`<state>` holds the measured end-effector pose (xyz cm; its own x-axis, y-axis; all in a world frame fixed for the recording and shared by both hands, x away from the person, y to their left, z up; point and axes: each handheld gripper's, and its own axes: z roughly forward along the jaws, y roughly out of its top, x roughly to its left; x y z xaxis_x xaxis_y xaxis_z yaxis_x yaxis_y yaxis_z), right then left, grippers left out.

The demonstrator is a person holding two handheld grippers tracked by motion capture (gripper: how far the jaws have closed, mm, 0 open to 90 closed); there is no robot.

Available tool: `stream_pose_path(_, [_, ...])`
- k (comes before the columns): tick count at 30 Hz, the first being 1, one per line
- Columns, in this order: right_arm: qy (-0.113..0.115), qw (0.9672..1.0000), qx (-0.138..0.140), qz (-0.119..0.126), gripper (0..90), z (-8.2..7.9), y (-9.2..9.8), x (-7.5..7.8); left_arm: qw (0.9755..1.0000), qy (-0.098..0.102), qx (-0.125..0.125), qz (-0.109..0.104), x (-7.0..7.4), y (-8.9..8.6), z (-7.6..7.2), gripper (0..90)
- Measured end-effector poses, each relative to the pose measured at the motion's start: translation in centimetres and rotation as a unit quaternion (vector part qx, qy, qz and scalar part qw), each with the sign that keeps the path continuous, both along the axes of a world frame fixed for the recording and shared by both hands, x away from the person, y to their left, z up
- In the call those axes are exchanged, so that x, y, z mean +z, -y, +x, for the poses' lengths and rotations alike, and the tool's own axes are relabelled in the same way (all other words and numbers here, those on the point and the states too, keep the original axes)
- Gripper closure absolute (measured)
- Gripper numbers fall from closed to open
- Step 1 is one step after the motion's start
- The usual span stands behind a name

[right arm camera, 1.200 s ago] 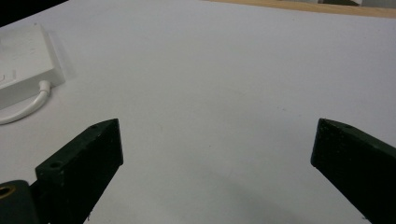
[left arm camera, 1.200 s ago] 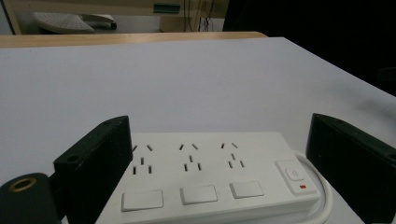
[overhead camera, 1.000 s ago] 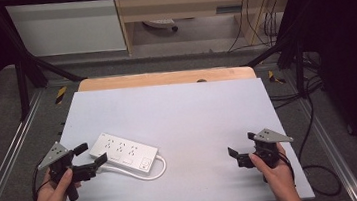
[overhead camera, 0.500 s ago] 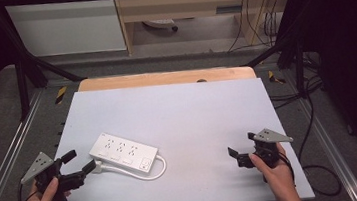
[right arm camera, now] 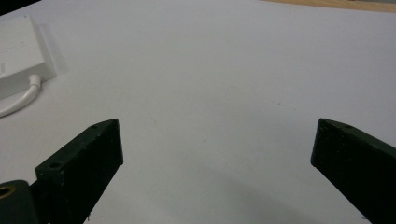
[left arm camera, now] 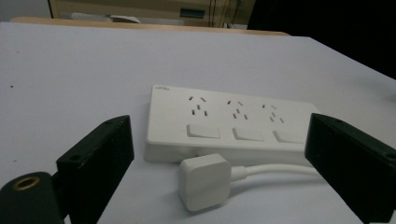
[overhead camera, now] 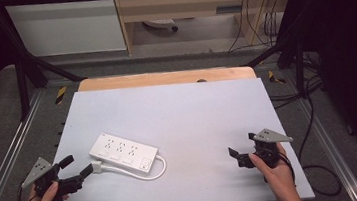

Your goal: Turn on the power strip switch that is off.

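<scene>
The white counter (overhead camera: 184,125) takes up most of the high view, with a strip of bare wood along its far edge and dark floor and metal framing around it; what stands beyond, under the pale cabinet, is too dim to name. On the counter's near left part lies a white power strip (overhead camera: 124,153), set at a slant, with three sockets and three rocker switches that read clearly in the left gripper view, though the small lettering at its corner is too fine to make out. Its white cord (overhead camera: 146,174) loops out from the strip's right end and curves back along the near side; in the right gripper view just a corner of the strip and a short bit of cord show at the frame's left edge. The cord ends in a square white plug (left arm camera: 204,181) lying flat on the counter just in front of the strip, its pins hidden. The left tool (overhead camera: 80,165) hovers low at the counter's near left corner, jaws spread wide and holding nothing, with the plug lying between and just ahead of them. The right tool (overhead camera: 241,147) sits well apart at the near right, also released, its jaws wide over bare counter.
</scene>
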<state>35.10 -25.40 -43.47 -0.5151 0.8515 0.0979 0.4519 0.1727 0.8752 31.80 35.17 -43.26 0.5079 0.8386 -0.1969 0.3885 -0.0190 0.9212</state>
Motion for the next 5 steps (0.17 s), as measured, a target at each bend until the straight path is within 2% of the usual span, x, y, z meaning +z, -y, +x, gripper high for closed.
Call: stream_pose_path(5, [-0.008,0.9998,-0.002,-0.019,2.8,0.04,-0.06,-0.24,0.9999,-0.009,0.000,0.009,-0.55,-0.11,0.12,8.3])
